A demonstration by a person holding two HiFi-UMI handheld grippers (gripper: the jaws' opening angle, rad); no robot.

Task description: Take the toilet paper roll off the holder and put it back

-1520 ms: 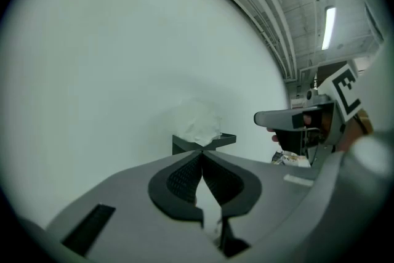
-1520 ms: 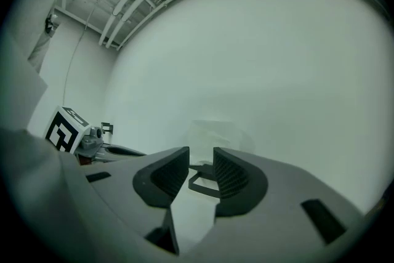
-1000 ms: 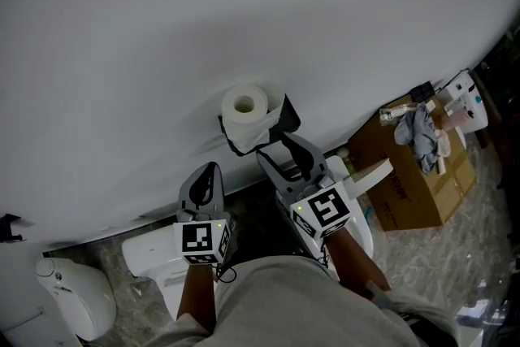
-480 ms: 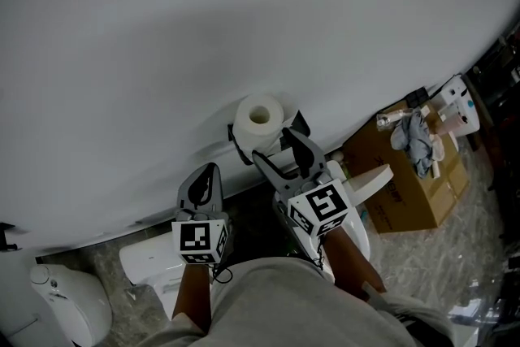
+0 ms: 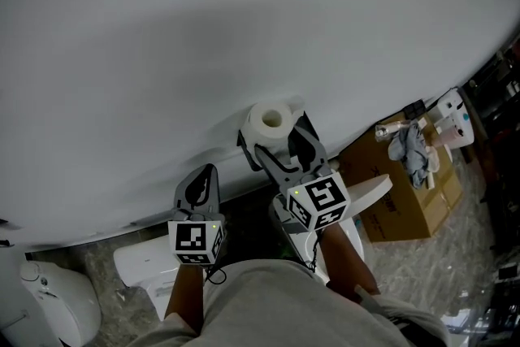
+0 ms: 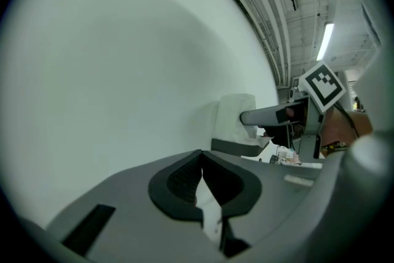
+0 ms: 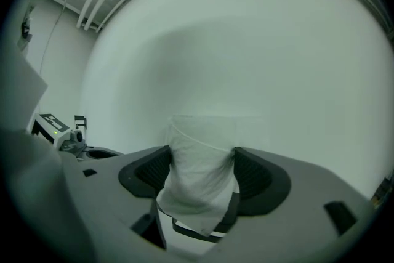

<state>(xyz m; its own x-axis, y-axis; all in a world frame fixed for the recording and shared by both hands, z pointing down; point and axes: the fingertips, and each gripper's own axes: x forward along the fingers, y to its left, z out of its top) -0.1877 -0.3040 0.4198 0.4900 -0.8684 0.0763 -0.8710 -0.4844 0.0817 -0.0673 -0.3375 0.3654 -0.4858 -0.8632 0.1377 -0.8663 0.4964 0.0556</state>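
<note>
A white toilet paper roll (image 5: 272,119) sits on a dark holder (image 5: 244,144) against the white wall. My right gripper (image 5: 280,138) reaches level at it, one jaw on each side of the roll. Its jaws have just been opening. In the right gripper view the roll (image 7: 200,160) fills the gap between the pads (image 7: 151,172), a loose sheet hangs down, and the holder's bar (image 7: 203,232) runs beneath. My left gripper (image 5: 205,171) hangs lower left, shut and empty. The left gripper view shows its tips (image 6: 201,157) meeting, with the roll (image 6: 237,117) beyond.
A white toilet (image 5: 146,260) stands below the grippers. A cardboard box (image 5: 406,195) with a rag and small bottles on it sits on the floor at the right. Another white fixture (image 5: 49,305) is at the bottom left.
My right gripper has moved forward to the wall, its jaws have spread, and they now flank the roll. The left gripper has stayed low and shut.
</note>
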